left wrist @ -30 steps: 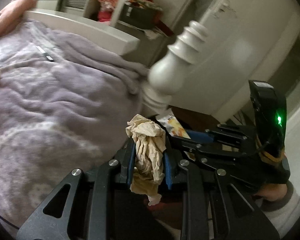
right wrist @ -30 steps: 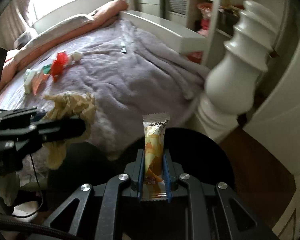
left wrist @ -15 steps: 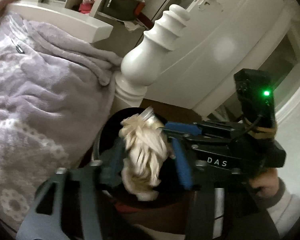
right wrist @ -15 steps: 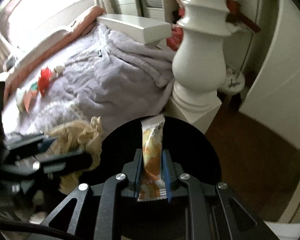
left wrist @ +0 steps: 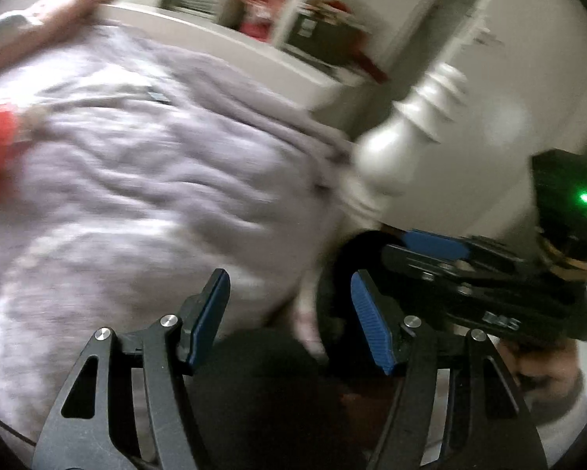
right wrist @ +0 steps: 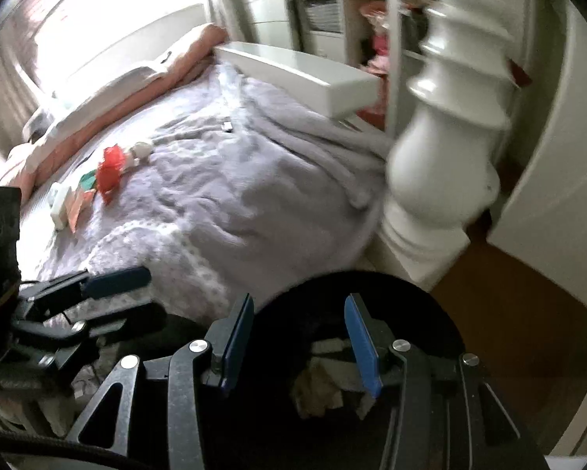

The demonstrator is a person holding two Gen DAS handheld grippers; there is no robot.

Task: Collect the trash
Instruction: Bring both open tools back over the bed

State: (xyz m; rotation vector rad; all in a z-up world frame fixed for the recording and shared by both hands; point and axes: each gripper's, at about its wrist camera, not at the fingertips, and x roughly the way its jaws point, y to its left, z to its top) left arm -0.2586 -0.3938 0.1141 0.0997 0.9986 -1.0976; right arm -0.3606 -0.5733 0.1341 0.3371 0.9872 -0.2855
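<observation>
My right gripper [right wrist: 300, 301] hangs over a black round bin [right wrist: 430, 305], its jaws opening with nothing between them. Crumpled beige paper [right wrist: 316, 387] lies inside the bin below it. My left gripper [left wrist: 289, 278] is open and empty, over the edge of the bed beside the bin [left wrist: 332, 274]. In the right wrist view, the left gripper [right wrist: 136, 297] shows at the lower left. In the left wrist view, the right gripper [left wrist: 430, 250] reaches in from the right. More trash lies on the purple blanket [right wrist: 223, 180]: a red piece [right wrist: 109, 168] and pale wrappers [right wrist: 74, 199].
A white turned bedpost [right wrist: 446, 149] stands just behind the bin, with the white footboard [right wrist: 301, 74] to its left. Brown wooden floor [right wrist: 508, 313] lies right of the bin. Shelves with clutter [right wrist: 375, 39] stand behind the bed. A hand [left wrist: 544, 368] holds the right gripper.
Both grippers opened. The crumpled paper left the left gripper and the snack wrapper left the right one. The left wrist view swung back toward the bed.
</observation>
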